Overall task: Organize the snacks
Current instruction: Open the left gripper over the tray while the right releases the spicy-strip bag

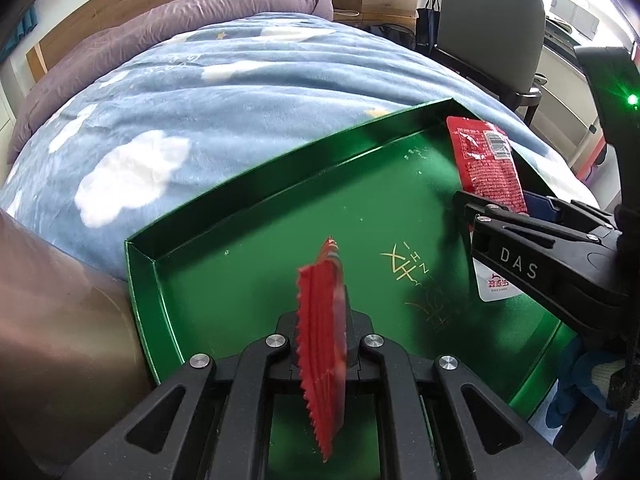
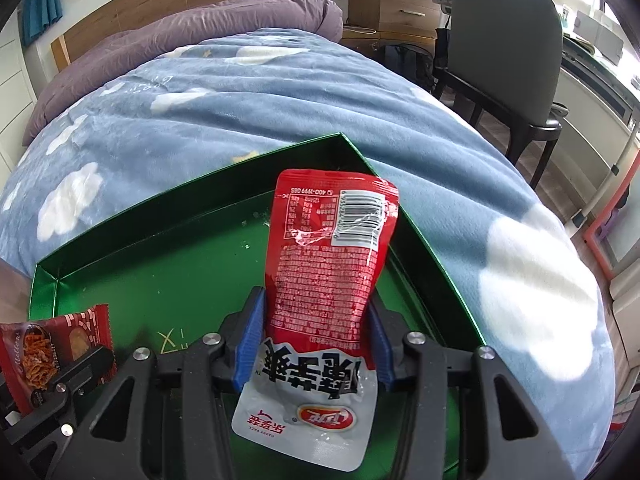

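Observation:
A shallow green tray (image 1: 280, 184) lies on the bed; its far rim also shows in the right wrist view (image 2: 192, 184). My left gripper (image 1: 322, 344) is shut on a small red snack packet (image 1: 324, 320), held edge-on above the tray's near left part. That packet (image 2: 52, 356) and the left gripper (image 2: 76, 376) show at lower left in the right wrist view. My right gripper (image 2: 316, 336) is shut on a red and white chip bag (image 2: 328, 264), held over the tray's right side. The bag (image 1: 486, 160) and right gripper (image 1: 476, 216) appear at the right in the left wrist view.
The tray rests on a blue cloud-print blanket (image 1: 224, 92) with a purple duvet (image 1: 160, 24) behind. A grey chair (image 2: 508, 44) and a wooden drawer unit (image 2: 396, 0) stand beyond the bed's right side. A blurred brown shape (image 1: 52, 320) fills the lower left.

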{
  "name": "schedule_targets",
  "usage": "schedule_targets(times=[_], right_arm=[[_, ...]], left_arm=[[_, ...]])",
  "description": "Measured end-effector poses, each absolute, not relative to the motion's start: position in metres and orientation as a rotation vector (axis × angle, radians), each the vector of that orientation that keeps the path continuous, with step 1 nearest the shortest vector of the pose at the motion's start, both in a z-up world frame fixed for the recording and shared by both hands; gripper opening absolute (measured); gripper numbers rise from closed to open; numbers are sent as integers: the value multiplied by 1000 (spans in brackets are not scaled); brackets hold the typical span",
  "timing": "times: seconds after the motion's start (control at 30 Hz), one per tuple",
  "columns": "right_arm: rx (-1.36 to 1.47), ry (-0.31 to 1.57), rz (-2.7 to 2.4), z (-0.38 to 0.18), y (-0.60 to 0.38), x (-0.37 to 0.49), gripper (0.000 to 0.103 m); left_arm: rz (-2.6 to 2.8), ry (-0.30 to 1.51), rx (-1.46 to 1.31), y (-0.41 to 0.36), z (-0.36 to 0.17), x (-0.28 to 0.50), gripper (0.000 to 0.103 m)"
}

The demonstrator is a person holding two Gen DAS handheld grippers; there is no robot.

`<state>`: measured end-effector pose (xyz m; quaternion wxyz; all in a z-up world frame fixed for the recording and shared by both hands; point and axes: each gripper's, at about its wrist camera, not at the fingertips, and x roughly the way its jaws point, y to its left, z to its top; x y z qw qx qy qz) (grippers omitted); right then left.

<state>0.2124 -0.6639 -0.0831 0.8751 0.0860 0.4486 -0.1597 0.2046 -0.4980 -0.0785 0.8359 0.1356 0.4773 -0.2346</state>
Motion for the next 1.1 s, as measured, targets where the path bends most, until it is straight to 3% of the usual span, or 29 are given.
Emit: schedule_targets(times=[0.23,0.37,0.73,0.93,1.0,1.07,1.1], right_arm=[[164,940,-340,-83,-662,214,59],[163,941,-342,-82,-662,215,61],[160,944,-345,-83,-661,216,69],[157,947,-342,-83,-661,215,75],[161,948,-337,-82,-660,214,80],[148,939,-341,-78,-659,213,101],[144,930,-340,-74,-659,211,102]], left_arm=[[-481,1020,290,-499,-83,207,11],[-474,1019,292,-499,-84,207,30],[-453,1007,312,-501,-84,207,37],[-432,1006,311,-499,-83,207,49],[-414,993,309,-498,-80,207,55],[-396,979,314,-497,-78,207,56],[-374,979,329,-496,-76,207,57]])
